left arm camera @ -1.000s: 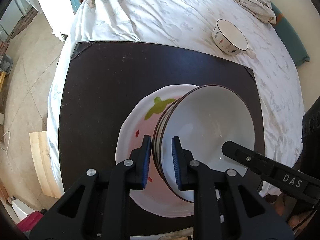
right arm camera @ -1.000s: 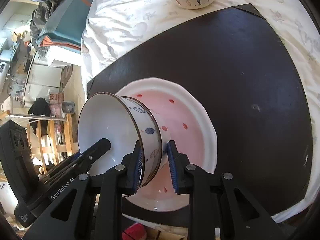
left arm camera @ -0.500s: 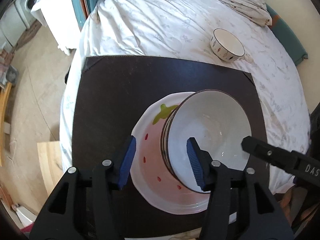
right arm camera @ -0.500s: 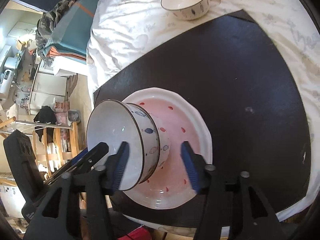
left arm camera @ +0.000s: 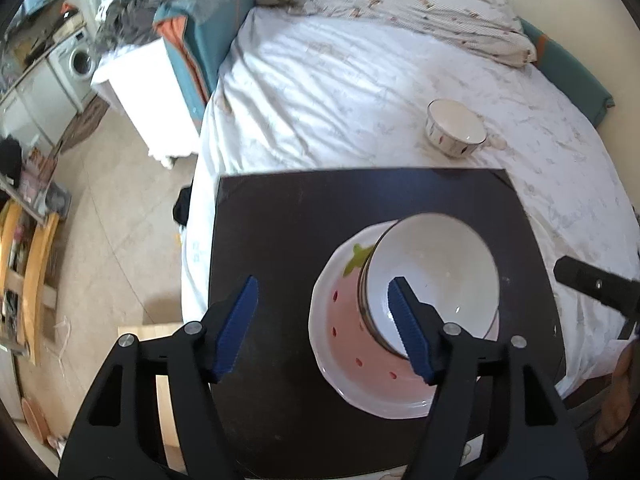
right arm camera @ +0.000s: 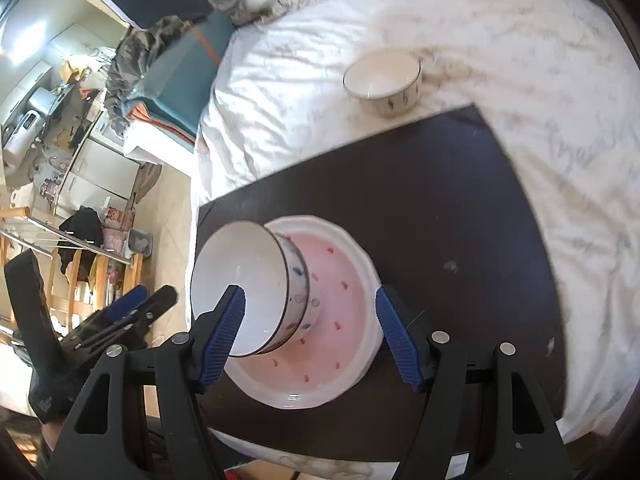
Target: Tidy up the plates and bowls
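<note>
A large white bowl [left arm camera: 436,280] with a dark rim and leaf pattern stands on a pink strawberry plate [left arm camera: 348,344] on the dark mat [left arm camera: 300,216]. It also shows in the right wrist view as the bowl [right arm camera: 248,292] on the plate [right arm camera: 340,300]. My left gripper [left arm camera: 324,320] is open and empty, above and left of the bowl. My right gripper [right arm camera: 308,328] is open and empty, above the plate. A smaller bowl [left arm camera: 454,128] sits on the white sheet beyond the mat, also seen in the right wrist view [right arm camera: 382,80].
The mat lies on a bed with a white sheet [left arm camera: 340,92]. A crumpled blanket [left arm camera: 420,8] lies at the far end. A white cabinet [left arm camera: 136,92] and bare floor [left arm camera: 120,208] are to the left of the bed.
Both grippers let go of the large bowl's rim, opened wide and drew back and up. The bowl now stands on the strawberry plate.
</note>
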Tool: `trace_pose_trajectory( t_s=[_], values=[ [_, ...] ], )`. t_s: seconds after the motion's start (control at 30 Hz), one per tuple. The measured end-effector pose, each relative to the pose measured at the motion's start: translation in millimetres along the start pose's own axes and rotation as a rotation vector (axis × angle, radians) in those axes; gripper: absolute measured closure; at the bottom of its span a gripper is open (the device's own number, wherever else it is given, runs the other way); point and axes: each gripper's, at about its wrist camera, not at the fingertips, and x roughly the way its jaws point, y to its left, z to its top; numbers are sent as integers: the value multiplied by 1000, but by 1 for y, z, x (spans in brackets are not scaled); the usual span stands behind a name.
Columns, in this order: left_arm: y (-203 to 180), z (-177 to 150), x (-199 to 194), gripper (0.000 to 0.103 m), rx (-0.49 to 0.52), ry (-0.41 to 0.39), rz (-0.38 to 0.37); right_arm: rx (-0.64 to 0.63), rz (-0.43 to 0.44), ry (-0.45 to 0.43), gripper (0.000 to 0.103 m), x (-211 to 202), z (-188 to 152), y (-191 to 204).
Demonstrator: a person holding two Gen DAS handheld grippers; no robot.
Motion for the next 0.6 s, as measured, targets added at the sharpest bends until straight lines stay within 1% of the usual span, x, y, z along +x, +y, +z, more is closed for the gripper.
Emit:
trace_pose_trajectory(
  t_s=[0.07,0.13,0.2,0.27,0.33,0.37,0.43,0.57,0.6],
  values=[
    [-5,8,-9,38,21,-46,-5,12,14,-18,32,-6,5,-5],
    [-9,19,-14,38,20,-65,-25,14,9,-31,32,-9,11,-11],
    [-12,35,-16,38,-5,-60,-92,18,8,-38,32,-9,21,-16],
    [-14,49,-14,38,-42,-54,-128,32,0,-37,32,-7,33,-23],
    [-19,65,-7,38,-64,-26,-115,50,-3,-44,32,-6,49,-31],
    [-23,75,0,38,-68,-7,-86,54,-4,-50,32,-6,55,-36],
    [-28,90,10,38,-69,3,-50,74,-9,-57,32,-2,74,-47],
    [-43,119,31,38,-69,42,-56,171,7,-73,32,4,98,-76],
    [-46,125,36,38,-76,54,-54,195,-1,-83,32,8,105,-85]
  ],
)
